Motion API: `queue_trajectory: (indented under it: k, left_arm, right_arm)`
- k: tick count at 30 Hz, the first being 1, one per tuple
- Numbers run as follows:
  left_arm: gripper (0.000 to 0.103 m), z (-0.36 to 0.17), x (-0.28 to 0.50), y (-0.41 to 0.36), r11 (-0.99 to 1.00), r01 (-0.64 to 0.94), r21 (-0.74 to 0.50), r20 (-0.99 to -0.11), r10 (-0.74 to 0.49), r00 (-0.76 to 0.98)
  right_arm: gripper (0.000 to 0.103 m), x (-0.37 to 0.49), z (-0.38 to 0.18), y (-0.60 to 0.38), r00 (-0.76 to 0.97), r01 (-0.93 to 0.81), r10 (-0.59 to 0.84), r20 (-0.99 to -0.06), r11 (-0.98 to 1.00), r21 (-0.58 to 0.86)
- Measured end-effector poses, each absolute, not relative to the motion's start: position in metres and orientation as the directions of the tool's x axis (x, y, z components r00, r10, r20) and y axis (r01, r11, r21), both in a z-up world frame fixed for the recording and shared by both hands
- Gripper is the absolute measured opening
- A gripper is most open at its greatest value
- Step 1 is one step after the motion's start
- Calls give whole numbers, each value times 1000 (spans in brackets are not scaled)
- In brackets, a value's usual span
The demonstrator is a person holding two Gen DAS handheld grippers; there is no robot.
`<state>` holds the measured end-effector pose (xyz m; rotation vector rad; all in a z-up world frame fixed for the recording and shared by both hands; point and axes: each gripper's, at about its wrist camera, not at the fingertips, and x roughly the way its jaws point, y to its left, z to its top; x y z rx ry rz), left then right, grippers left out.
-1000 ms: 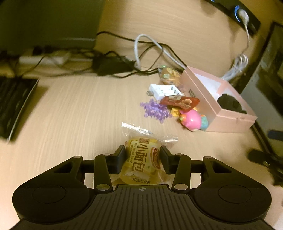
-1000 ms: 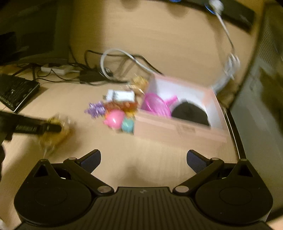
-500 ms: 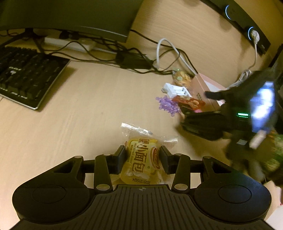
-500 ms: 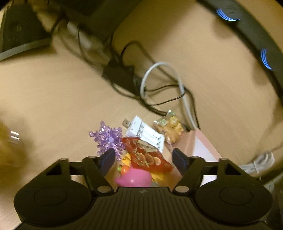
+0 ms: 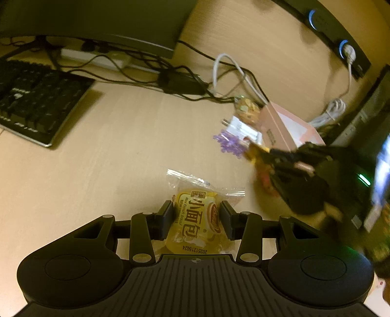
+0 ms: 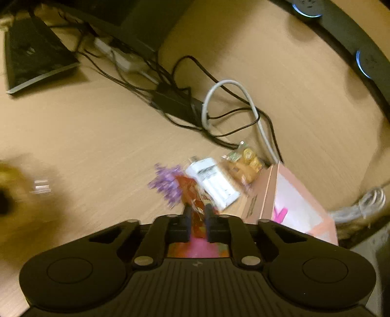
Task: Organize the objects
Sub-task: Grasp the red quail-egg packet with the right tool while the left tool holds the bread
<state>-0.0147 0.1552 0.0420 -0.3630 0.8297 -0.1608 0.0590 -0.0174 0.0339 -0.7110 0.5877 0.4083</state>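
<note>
A wooden desk (image 5: 102,151) is filling both views, carrying a dark monitor (image 5: 102,22) and a black keyboard (image 5: 36,97) at its far left, with a tangle of black cables (image 6: 175,102) running along the back. A pink open box (image 6: 290,202) is sitting toward the right, its near corner just beside a cluster of small things. The left gripper (image 5: 196,215) is pinching a yellow mini bread packet (image 5: 197,219) between both pads, holding it over bare desk well apart from the box. The right gripper (image 6: 197,220) is pressing its pads together on a red snack packet (image 6: 195,197) at the edge of the cluster. Just beyond it a white charger (image 6: 214,183) is lying beside a purple snowflake ornament (image 6: 165,183), and a small bag of yellow snacks (image 6: 246,163) is resting against the box's far corner.
</note>
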Motion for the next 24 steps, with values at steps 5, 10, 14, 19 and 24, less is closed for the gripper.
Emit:
queue_trajectory:
  k: [5, 10, 14, 19, 24]
  left_arm:
    - [46, 37, -8, 139, 925, 19, -380, -700, -301, 648]
    - [46, 40, 0, 126, 927, 45, -373, -688, -308, 657]
    - [46, 47, -3, 122, 932, 28, -362, -684, -286, 671]
    - [46, 47, -8, 121, 932, 25, -362, -684, -284, 672]
    - [46, 41, -10, 121, 938, 22, -347, -710, -278, 647]
  right_arm:
    - [8, 5, 38, -42, 732, -573, 197, -652, 695, -434]
    - [8, -26, 47, -72, 707, -592, 228, -670, 710, -382]
    - [19, -32, 45, -100, 699, -544, 189, -690, 767, -341]
    - [86, -44, 53, -135, 730, -458, 173, -661, 841, -286]
    - [86, -35, 56, -146, 672, -446, 244, -699, 887, -120]
